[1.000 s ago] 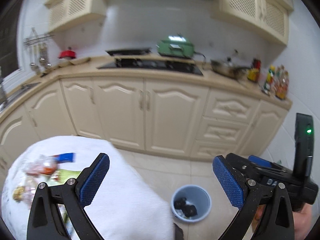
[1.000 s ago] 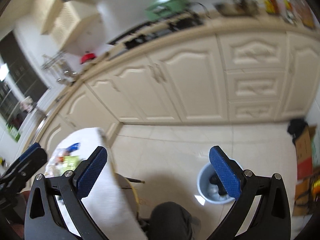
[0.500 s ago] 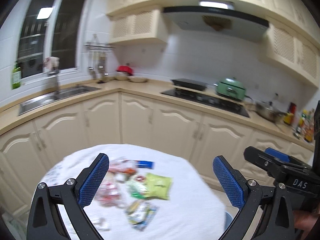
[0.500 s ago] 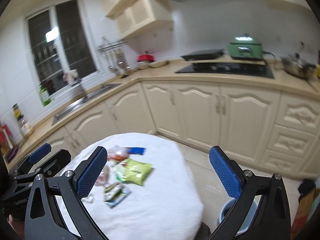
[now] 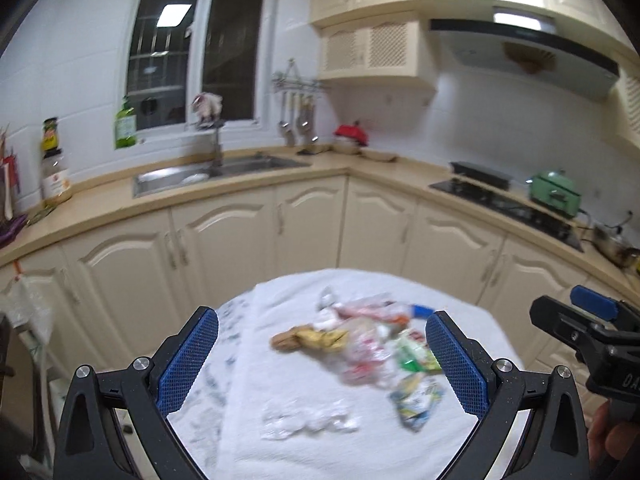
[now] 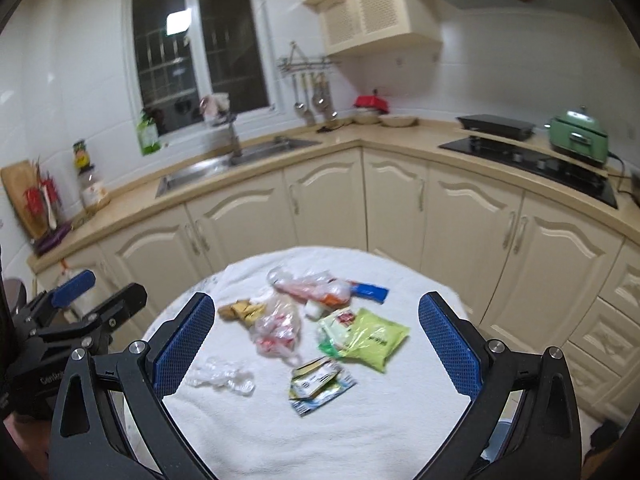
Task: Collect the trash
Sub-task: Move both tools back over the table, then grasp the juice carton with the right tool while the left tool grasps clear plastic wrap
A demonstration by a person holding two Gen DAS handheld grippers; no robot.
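While both hand-held grippers gape, trash (image 6: 320, 328) clusters mid-table (image 6: 400, 432).

On the round worktop (image 6: 360, 440) a pile of trash lies near the middle. Taking the large snack pouch (image 6: 372, 336) as the landmark: a crumpled clear bag (image 6: 278, 330) lies just left of it, and further left a wadded wrapper (image 6: 242, 310). Behind the pouch lie a filled plastic bag (image 6: 316, 290) and a flat bar wrapper (image 6: 370, 291). Before the pouch lies a small torn sachet (image 6: 320, 384), and left of that a clear film scrap (image 6: 222, 376). Behind the worktop stand the cabinets (image 6: 320, 200) with the sink (image 6: 236, 160) on top.
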